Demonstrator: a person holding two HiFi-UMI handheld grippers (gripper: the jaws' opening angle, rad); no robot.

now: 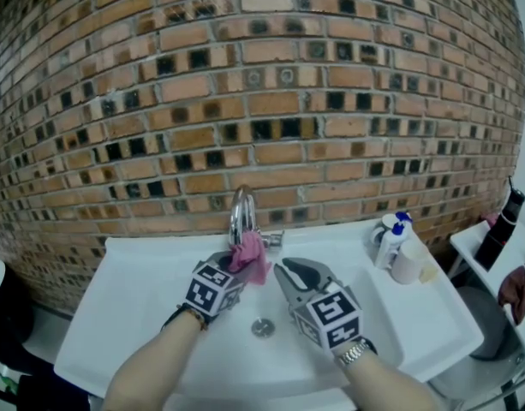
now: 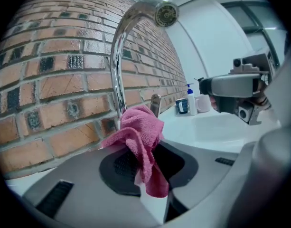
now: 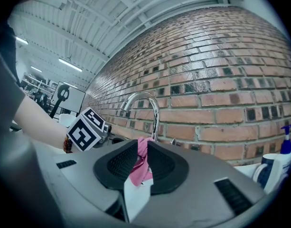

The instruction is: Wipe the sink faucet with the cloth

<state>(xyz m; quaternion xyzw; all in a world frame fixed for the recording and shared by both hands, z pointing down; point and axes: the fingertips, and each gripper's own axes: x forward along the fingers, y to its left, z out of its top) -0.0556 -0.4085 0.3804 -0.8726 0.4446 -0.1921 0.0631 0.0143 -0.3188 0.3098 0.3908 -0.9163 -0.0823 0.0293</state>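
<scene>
Where the faucet point(image 1: 240, 214) rises from the back edge of the sink point(image 1: 134, 268), the left gripper point(image 2: 145, 163) has its fingers clenched on the pink cloth point(image 1: 250, 259), bunched at the spout's foot. The right gripper point(image 1: 283, 271) hovers near the cloth over the basin, its fingers released and holding nothing.

Cloth point(image 1: 249, 259) beside faucet point(image 1: 240, 212), perhaps touching; bottles point(image 1: 390, 242) rightward.

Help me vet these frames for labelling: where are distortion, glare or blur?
Head view: strong fisheye, the brick wall bulges outward, evenly lit. Left gripper view: bright glints streak the chrome faucet; the pink cloth is sharp, corners black. Right gripper view: ceiling strip lights shine bright at upper left, brick courses curve, corners black.
</scene>
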